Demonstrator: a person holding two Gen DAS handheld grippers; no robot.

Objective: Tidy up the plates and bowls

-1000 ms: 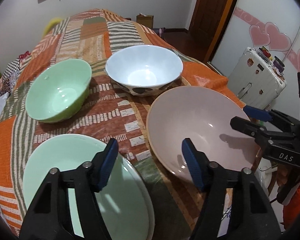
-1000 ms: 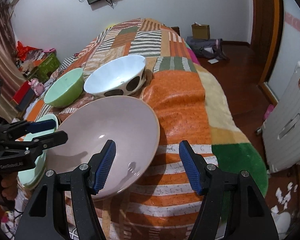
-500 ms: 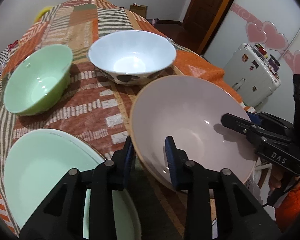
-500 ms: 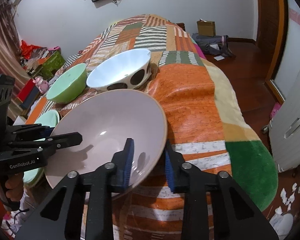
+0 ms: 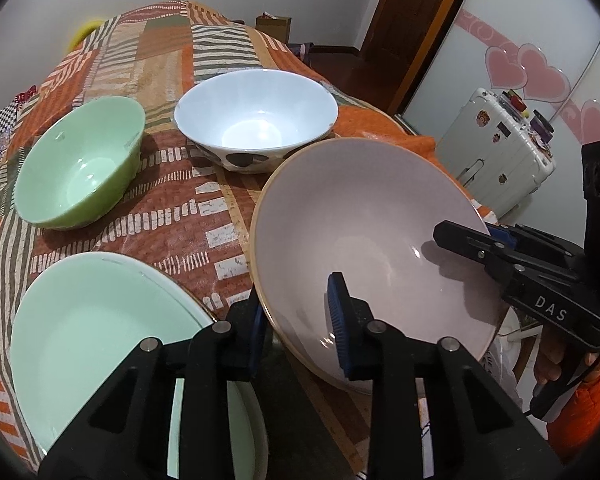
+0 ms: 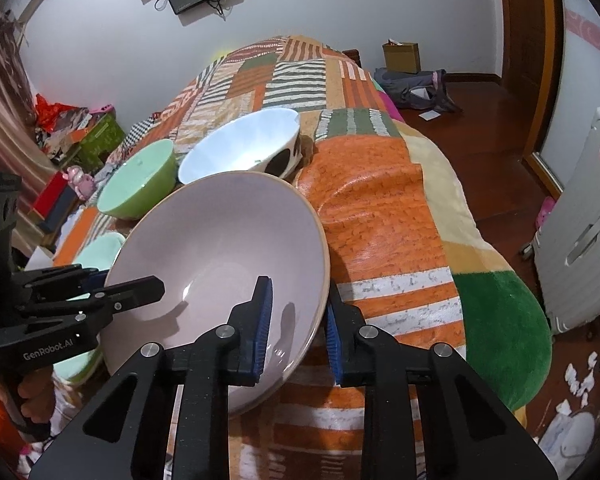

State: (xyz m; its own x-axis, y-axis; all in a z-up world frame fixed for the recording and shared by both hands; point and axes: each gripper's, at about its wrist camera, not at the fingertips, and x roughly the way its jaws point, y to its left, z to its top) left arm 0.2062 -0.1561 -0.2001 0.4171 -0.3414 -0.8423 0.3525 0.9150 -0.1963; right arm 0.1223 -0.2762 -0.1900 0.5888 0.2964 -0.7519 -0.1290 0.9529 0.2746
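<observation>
Pink plate (image 5: 364, 224) now pinched at opposite rims by left tongs (image 5: 296, 320) and right tongs (image 6: 296, 324), both open 1 second ago.

Bed w/ a patchwork blanket (image 5: 172, 216) – orange, brown, green & cream striped blocks – carries everything. Directly on it: a green glazed bowl (image 5: 80, 168) at left, upright; just beside it on the right, a white bowl w/ dark spots on its outer wall (image 5: 256, 120); a pale mint-green round plate (image 5: 100, 344) near the close left corner. Large pale pink shallow bowl w/ tan rim (image 5: 364, 240) sits tilted at the right edge – whether its base touches the blanket can't be told.
</observation>
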